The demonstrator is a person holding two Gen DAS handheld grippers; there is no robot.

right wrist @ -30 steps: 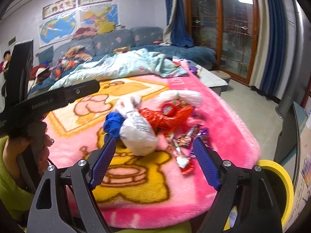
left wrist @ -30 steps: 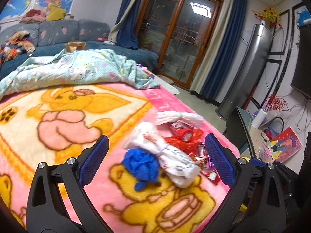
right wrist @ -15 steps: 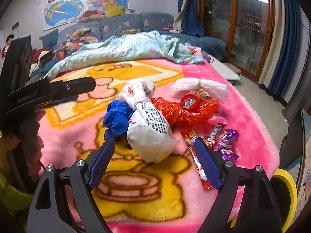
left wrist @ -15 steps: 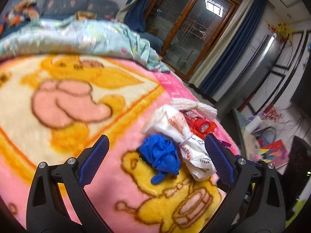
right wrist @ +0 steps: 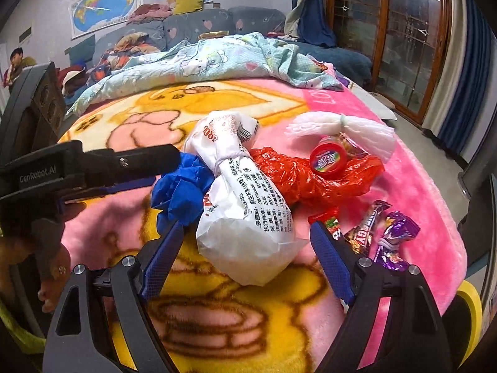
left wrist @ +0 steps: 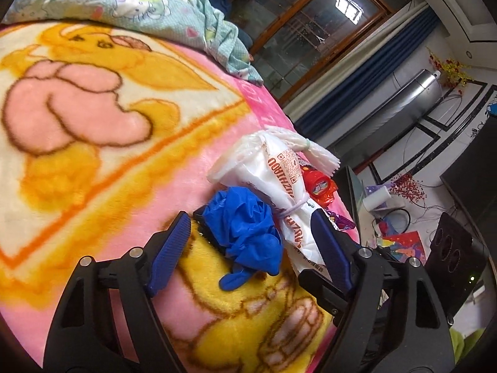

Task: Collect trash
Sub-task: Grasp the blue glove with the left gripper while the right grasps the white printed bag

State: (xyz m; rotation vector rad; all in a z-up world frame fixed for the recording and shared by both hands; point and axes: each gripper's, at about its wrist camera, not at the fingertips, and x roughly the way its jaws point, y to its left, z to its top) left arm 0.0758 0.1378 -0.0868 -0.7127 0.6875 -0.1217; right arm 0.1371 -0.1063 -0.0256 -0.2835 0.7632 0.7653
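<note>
The trash lies in a heap on a pink and yellow cartoon blanket (right wrist: 236,320) spread over the bed. Taking the white printed plastic bag (right wrist: 245,205) as the landmark: it is knotted at its middle with a thin band and lies lengthwise across the blanket. Touching its left side is a crumpled blue glove (right wrist: 180,189). Against its right side sits a red plastic bag (right wrist: 295,180) with a small red-lidded tub (right wrist: 326,158) resting on top. Beyond that, farther from the white bag, lies a white tied bundle (right wrist: 338,127). To the right of the white bag's near end are three candy wrappers (right wrist: 366,230), just beside each other.

The left hand-held gripper (left wrist: 251,233) is open, its blue pads spread on either side of the blue glove (left wrist: 245,230), with the right pad close against the white printed plastic bag (left wrist: 285,186); neither pad visibly presses the glove.

The right hand-held gripper (right wrist: 245,233) is also open, its pads flanking the near, bulging end of the white bag without gripping it.

A pale blue patterned quilt (right wrist: 214,59) is bunched on the far side of the blanket, well apart from the white bag.
</note>
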